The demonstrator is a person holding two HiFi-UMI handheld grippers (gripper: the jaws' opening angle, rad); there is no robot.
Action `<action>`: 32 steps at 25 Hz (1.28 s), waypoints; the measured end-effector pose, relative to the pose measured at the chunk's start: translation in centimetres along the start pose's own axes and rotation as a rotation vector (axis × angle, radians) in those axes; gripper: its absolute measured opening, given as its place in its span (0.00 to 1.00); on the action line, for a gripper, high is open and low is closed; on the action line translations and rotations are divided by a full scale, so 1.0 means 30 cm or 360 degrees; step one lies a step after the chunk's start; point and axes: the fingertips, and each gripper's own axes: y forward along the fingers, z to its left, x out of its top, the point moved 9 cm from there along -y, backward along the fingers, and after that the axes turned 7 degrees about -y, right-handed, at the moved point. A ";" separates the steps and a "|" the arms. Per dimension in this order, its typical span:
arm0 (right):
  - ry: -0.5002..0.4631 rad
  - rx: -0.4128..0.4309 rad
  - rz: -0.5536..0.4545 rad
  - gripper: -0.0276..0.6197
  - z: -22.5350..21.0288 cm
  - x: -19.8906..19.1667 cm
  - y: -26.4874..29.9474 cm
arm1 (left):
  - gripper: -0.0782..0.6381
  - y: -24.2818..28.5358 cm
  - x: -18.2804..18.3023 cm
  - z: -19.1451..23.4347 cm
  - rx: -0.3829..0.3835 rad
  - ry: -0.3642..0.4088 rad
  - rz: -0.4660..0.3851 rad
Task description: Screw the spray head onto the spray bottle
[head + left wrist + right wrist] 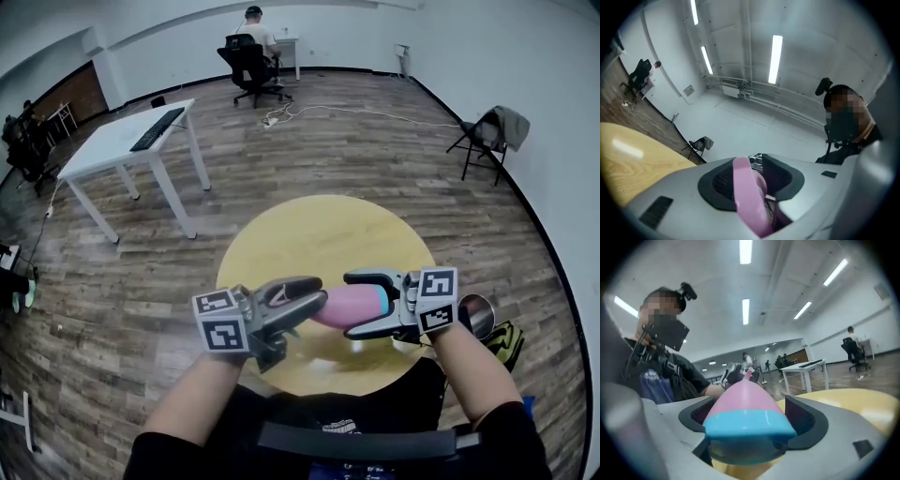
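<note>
Both grippers are raised above the round yellow table (319,234), facing each other. The spray bottle (339,307) is pink with a blue band at its base and lies horizontally between them. My right gripper (355,303) is shut on the bottle's blue base (750,423), one pad on each side, with the pink cone pointing away towards the left gripper. My left gripper (307,300) is shut on the pink spray head (745,192), at the bottle's narrow end. The joint between head and neck is hidden by the left gripper's fingers.
A white desk (131,141) with a keyboard stands on the wooden floor at the far left. A person sits in an office chair (251,52) at the back, with cables (281,114) on the floor nearby. A folding chair (487,136) stands at the right. A shiny round object (476,314) is beside the table's right edge.
</note>
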 end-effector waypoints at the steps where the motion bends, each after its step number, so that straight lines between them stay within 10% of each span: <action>1: 0.0090 0.0028 -0.0045 0.79 -0.013 -0.003 -0.004 | 0.37 0.003 0.003 -0.002 -0.0005 0.0031 0.0010; 13: 0.0198 -0.0287 -0.0481 0.80 -0.095 0.026 -0.161 | 0.37 -0.134 0.039 0.078 0.0094 -0.0145 -0.0404; 23: 0.0114 -0.0759 -0.0640 0.06 -0.099 -0.006 -0.303 | 0.38 -0.270 0.059 0.058 0.0370 0.0022 -0.0613; 32: 0.0058 -0.0767 -0.0594 0.06 -0.059 -0.023 -0.253 | 0.38 -0.313 0.050 0.023 0.0384 0.0056 -0.0627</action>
